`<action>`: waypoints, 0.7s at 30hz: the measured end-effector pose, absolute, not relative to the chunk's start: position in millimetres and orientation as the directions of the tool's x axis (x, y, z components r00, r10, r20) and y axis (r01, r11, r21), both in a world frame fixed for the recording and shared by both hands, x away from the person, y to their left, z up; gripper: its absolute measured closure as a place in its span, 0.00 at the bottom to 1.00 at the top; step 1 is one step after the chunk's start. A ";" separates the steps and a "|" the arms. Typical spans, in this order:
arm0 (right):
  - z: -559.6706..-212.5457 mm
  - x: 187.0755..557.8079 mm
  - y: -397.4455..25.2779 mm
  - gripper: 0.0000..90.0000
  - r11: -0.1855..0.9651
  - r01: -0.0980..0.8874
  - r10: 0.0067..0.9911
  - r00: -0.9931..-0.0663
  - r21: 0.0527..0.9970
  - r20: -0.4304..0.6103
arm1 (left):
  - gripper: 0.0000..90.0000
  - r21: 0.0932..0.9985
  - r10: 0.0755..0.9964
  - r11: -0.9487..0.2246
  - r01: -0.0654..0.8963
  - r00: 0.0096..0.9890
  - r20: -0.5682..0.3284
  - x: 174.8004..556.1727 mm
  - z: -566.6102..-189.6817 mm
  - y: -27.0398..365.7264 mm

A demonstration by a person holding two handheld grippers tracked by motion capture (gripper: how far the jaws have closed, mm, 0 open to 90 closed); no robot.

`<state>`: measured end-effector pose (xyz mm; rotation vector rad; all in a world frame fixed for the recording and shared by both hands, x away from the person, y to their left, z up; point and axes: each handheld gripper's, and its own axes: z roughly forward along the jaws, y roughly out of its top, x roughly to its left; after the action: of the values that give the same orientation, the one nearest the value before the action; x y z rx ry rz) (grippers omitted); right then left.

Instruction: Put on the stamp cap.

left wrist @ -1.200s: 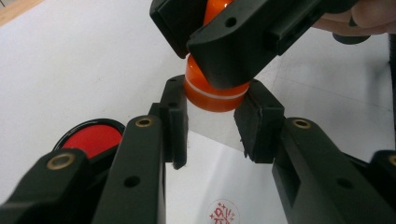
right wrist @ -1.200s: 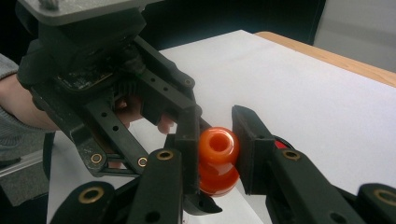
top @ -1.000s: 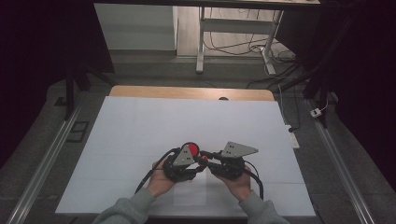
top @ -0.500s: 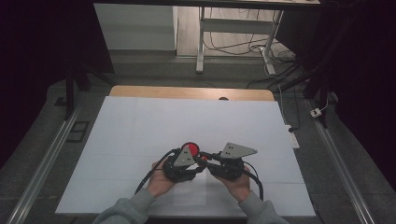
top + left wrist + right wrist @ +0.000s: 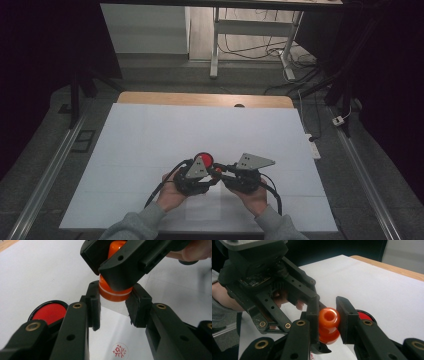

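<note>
Orange plastic sits between my two grippers: a small round-headed stamp [image 5: 329,325] that both tools meet on, above the white sheet [image 5: 150,145] covering the table. My right gripper [image 5: 329,323] pinches the stamp's knobbed upper part, one black jaw pressed against each side of it. My left gripper [image 5: 115,303] comes at it from the opposite side, its jaws standing on either flank of the stamp's wider base [image 5: 115,293] with the white ring around it; they look to be touching it or nearly so, but I cannot tell whether they are truly clamped. Just beyond my left gripper, to its left side, lies a round red ink pad [image 5: 50,312] in a black rim. Directly beneath the left gripper's jaws, a red circular stamp print [image 5: 120,351] shows on a small paper slip [image 5: 110,340]. From above, both of my hands [image 5: 172,192] hold the grippers close together, tips meeting near the ink pad.
</note>
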<state>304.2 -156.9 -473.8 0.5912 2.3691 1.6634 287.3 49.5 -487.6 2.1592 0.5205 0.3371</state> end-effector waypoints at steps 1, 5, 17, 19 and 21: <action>-473.7 304.1 -157.1 0.81 0.293 0.213 0.422 -0.904 0.932 0.073 | 0.72 0.806 0.479 -0.539 0.246 0.876 0.053 287.1 -487.5 49.5; -474.6 303.5 -156.1 0.81 0.297 0.210 0.421 -0.904 0.931 0.069 | 0.72 0.802 0.479 -0.544 0.246 0.876 0.056 287.1 -487.7 49.6; -473.4 303.8 -156.1 0.80 0.313 0.193 0.422 -0.906 0.930 0.045 | 0.71 0.809 0.480 -0.530 0.255 0.877 0.037 289.4 -489.5 49.6; -473.4 303.7 -155.9 0.80 0.315 0.192 0.423 -0.905 0.929 0.043 | 0.71 0.810 0.482 -0.528 0.255 0.875 0.039 289.4 -490.4 49.3; -473.8 303.8 -155.7 0.80 0.318 0.195 0.426 -0.904 0.928 0.044 | 0.70 0.810 0.486 -0.527 0.259 0.873 0.037 289.6 -491.5 49.0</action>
<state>303.8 -155.7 -473.8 0.5686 2.3735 1.6249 289.6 49.0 -491.5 2.1498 0.5361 0.3234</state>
